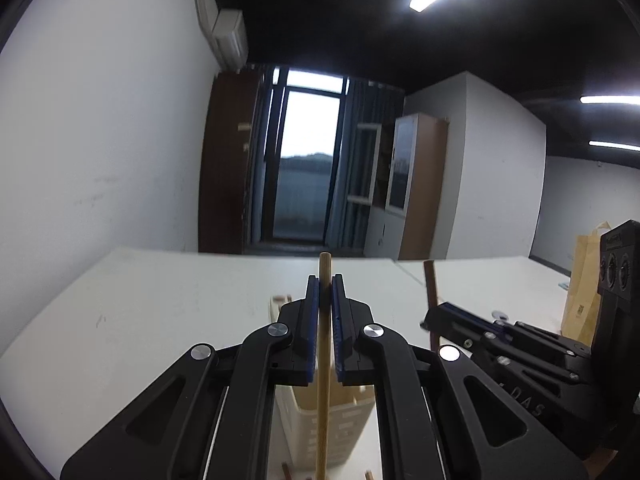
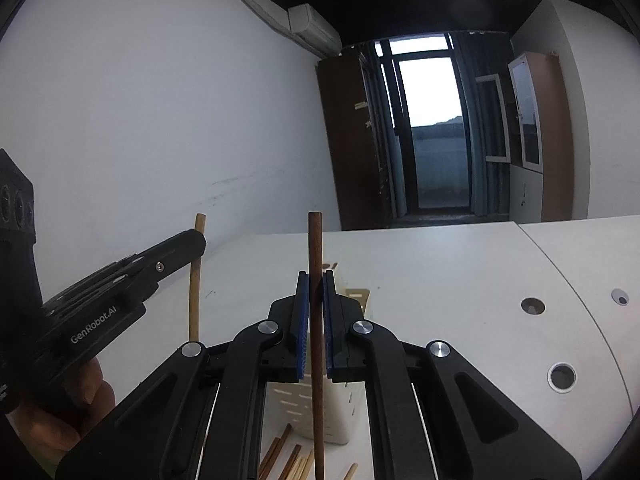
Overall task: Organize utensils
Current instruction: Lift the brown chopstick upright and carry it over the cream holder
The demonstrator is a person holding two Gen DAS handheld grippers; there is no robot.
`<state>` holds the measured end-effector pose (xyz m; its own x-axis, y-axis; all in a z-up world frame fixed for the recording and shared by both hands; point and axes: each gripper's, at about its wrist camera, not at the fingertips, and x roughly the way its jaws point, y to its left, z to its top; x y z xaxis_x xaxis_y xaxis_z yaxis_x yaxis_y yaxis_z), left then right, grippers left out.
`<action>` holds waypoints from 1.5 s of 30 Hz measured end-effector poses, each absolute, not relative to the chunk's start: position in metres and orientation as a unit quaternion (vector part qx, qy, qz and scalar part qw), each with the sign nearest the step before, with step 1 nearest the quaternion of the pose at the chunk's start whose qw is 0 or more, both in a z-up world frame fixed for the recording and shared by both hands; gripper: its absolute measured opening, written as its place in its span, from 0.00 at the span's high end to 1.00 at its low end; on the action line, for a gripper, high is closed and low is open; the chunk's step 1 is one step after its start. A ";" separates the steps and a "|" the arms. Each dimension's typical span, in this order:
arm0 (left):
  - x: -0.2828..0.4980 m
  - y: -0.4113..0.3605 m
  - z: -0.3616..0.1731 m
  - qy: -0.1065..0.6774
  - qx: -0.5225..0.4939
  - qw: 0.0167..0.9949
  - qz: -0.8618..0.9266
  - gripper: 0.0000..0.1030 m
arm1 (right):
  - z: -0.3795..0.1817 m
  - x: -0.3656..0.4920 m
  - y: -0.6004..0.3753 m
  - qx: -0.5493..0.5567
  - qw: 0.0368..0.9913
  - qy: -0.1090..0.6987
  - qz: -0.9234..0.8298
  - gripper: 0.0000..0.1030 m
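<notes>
The left claw (image 1: 325,280) pinches a light chopstick (image 1: 323,380) above the cream holder (image 1: 332,432); the right claw (image 2: 316,278) pinches a dark chopstick (image 2: 317,340), lower ends cut off.

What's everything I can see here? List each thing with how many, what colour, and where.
Light chopstick: one, pale wood, upright in the left gripper.
Dark chopstick: one, dark brown, upright in the right gripper.
Utensil holder: one, cream, slotted, on the table under both grippers.
Loose chopsticks: several, light and dark, lying by the holder's base.
Table: white, with round holes at right.
Paper bag: one, tan, far right on the table.
Left gripper: black, blue fingers.
Right gripper: black, blue fingers.
</notes>
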<state>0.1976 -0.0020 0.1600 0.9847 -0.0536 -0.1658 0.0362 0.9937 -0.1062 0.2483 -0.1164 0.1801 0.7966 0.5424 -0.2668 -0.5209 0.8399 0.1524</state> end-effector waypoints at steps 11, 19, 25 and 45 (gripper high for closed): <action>0.167 -0.012 0.177 -0.103 -0.054 0.993 -0.022 0.94 | 0.208 0.256 -0.131 0.068 0.949 0.051 0.302 0.93; 0.156 -0.017 0.175 -0.194 -0.076 0.978 -0.023 0.94 | 0.218 0.256 -0.143 0.111 0.941 -0.031 0.317 0.93; 0.177 -0.016 0.173 -0.208 -0.093 0.974 -0.014 0.94 | 0.219 0.259 -0.147 0.138 0.932 -0.104 0.319 0.93; 0.235 -0.010 0.131 -0.059 -0.065 0.995 -0.036 0.94 | 0.165 0.313 -0.122 0.081 0.948 -0.010 0.307 0.93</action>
<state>0.2350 -0.0099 0.1313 0.9905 -0.0646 0.1216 0.0799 0.9888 -0.1261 0.3131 -0.1216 0.1647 0.8109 0.5812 0.0680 -0.5843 0.7979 0.1483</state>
